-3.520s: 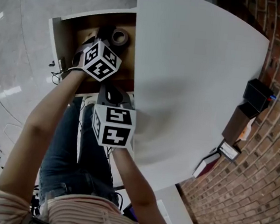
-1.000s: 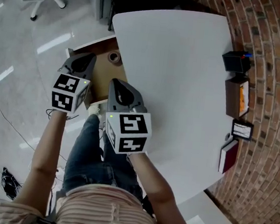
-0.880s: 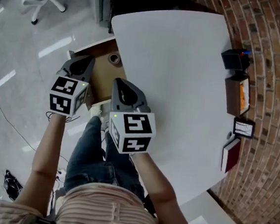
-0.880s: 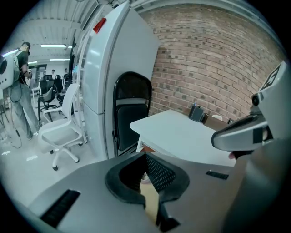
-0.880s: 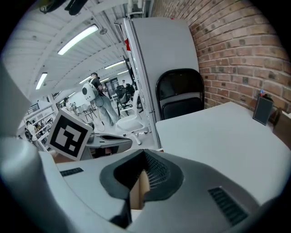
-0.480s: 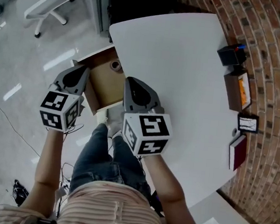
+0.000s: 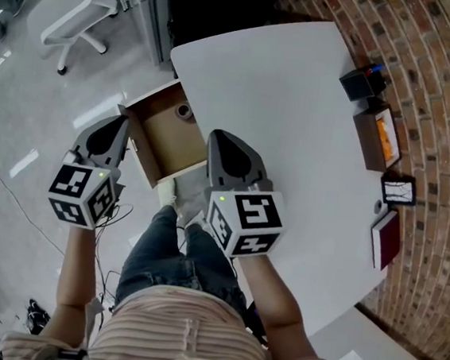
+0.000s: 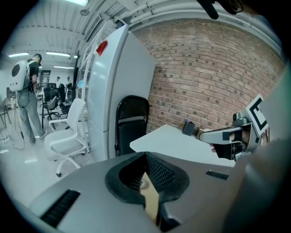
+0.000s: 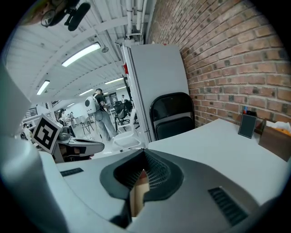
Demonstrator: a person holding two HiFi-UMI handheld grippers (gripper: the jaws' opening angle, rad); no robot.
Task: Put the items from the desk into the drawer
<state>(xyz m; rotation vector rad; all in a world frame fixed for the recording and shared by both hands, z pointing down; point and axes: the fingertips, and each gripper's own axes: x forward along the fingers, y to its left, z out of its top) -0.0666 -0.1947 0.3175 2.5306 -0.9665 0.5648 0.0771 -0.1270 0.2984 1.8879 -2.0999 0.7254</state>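
The drawer (image 7: 168,139) stood pulled open from under the near-left edge of the white desk (image 7: 296,111), its white front toward the person and its brown wooden bottom mostly bare. One small dark roll (image 7: 185,112) lay flat in it at the far end, close to the desk's edge. Four things stood in a row on the desk along the brick-wall side: a black box (image 7: 357,84), a brown box (image 7: 375,139) with orange inside, a small framed card (image 7: 398,190) and a red book (image 7: 385,240).
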